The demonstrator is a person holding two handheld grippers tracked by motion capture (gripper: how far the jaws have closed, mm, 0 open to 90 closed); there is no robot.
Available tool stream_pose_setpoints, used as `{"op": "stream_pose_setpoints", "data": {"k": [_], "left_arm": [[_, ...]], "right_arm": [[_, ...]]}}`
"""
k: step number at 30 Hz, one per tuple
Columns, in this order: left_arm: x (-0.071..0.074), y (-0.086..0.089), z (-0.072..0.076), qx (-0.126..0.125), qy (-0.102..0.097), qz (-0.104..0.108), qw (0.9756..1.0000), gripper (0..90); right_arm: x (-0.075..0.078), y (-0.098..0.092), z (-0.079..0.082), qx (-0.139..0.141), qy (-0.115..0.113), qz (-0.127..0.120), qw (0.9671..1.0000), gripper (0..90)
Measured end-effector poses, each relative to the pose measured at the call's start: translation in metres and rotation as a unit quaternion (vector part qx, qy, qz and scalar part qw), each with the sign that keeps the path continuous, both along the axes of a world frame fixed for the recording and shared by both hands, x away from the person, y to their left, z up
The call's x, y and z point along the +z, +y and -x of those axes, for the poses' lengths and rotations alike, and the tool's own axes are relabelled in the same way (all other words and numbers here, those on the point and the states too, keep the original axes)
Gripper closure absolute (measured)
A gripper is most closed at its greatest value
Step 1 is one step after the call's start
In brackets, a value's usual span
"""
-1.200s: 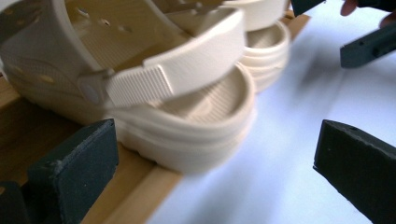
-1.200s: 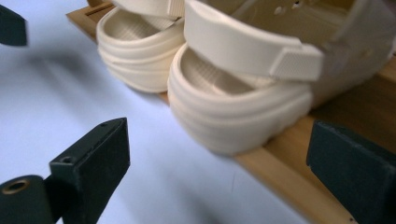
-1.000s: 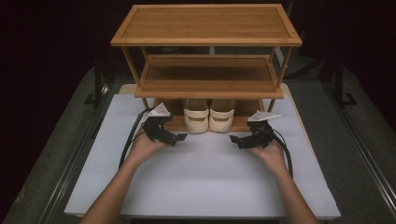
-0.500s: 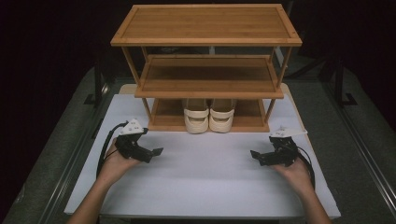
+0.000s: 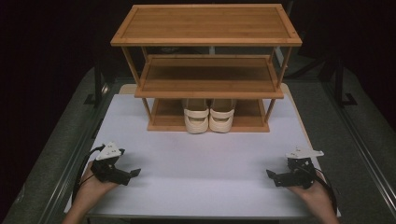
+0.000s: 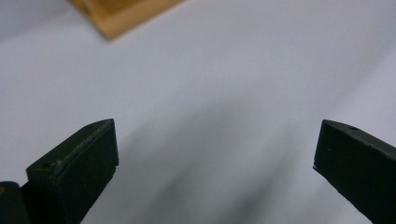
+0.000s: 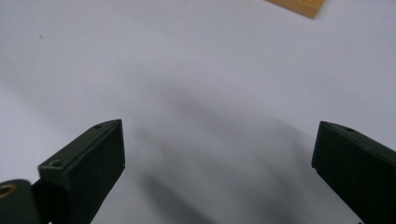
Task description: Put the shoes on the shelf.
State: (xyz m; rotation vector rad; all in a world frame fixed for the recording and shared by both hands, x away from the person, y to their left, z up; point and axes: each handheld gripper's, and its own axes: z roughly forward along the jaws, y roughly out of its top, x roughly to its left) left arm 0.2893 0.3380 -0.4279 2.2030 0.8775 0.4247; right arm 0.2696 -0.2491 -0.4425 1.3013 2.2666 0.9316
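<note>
I count two cream shoes (image 5: 208, 115), side by side on the bottom of three rack (image 5: 205, 84) shelves. My left tongs (image 5: 133, 173) and right tongs (image 5: 271, 175) gape wide (both empty) near the counter's (image 5: 201, 154) front corners.

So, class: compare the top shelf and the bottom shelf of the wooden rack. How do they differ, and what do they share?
The top shelf is bare, while the bottom shelf holds a pair of cream shoes. The top shelf lies fully open to view; the bottom shelf sits largely hidden under the middle shelf. The top shelf also reaches wider than the bottom shelf. Both are the same light brown wood.
</note>
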Motion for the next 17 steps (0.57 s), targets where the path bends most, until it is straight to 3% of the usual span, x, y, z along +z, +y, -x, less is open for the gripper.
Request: {"op": "stream_pose_setpoints", "data": {"k": [3, 4, 6, 8, 17], "left_arm": [[-0.010, 0.006, 0.007, 0.001, 0.008, -0.014, 0.9999, 0.0], [-0.012, 0.006, 0.007, 0.000, 0.009, -0.019, 0.9998, 0.0], [-0.018, 0.006, 0.008, -0.003, 0.015, -0.034, 0.9993, 0.0], [-0.022, 0.010, 0.006, -0.001, 0.028, -0.010, 0.9996, 0.0], [-0.022, 0.009, 0.006, -0.002, 0.026, -0.013, 0.9996, 0.0]], "right_arm": [[-0.008, -0.002, 0.005, -0.004, 0.010, 0.026, 0.9996, 2.1], [-0.013, -0.003, 0.006, -0.004, 0.005, 0.025, 0.9997, 1.4], [-0.016, -0.009, 0.006, -0.005, 0.006, -0.005, 1.0000, 1.6], [-0.016, -0.008, 0.006, -0.007, 0.006, 0.000, 1.0000, 1.5], [-0.016, -0.008, 0.006, -0.007, 0.005, 0.000, 1.0000, 1.5]]}}
